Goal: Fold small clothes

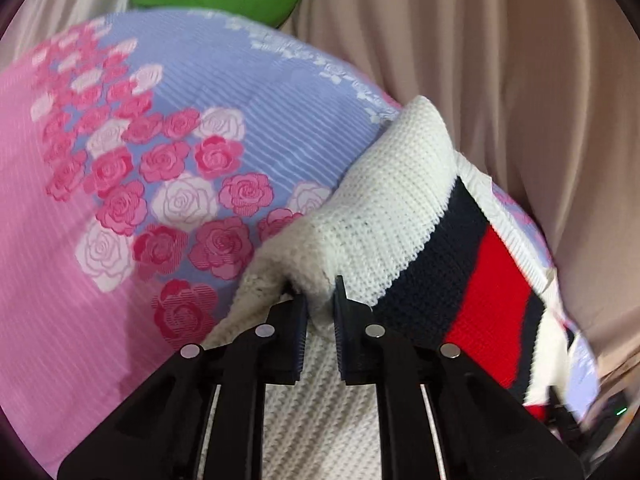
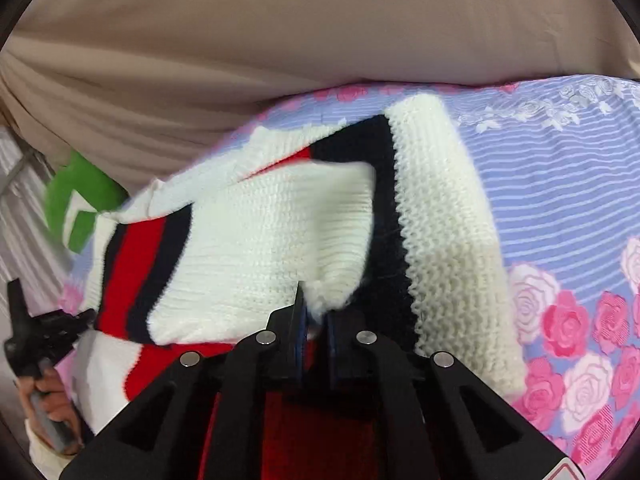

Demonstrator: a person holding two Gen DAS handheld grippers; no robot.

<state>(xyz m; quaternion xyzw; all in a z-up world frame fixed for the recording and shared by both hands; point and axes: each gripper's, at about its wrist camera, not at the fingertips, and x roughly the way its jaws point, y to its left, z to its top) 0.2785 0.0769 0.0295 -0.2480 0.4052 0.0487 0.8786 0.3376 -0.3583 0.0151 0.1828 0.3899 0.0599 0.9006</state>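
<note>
Both claws pinch the knit sweater (image 2: 280,236) on the floral bedsheet (image 2: 560,184), left claw (image 1: 320,300) on a bunched white edge, right claw (image 2: 316,312) on a thin corner, which could slip mid-fold.

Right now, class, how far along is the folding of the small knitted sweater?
Done: one white flap of the white knit sweater with navy and red stripes already lies over its body. In hand: the left gripper and right gripper each pinch white knit. Left: it still lies bunched and uneven on the rose-print bedsheet, so flattening and final folds remain.
</note>
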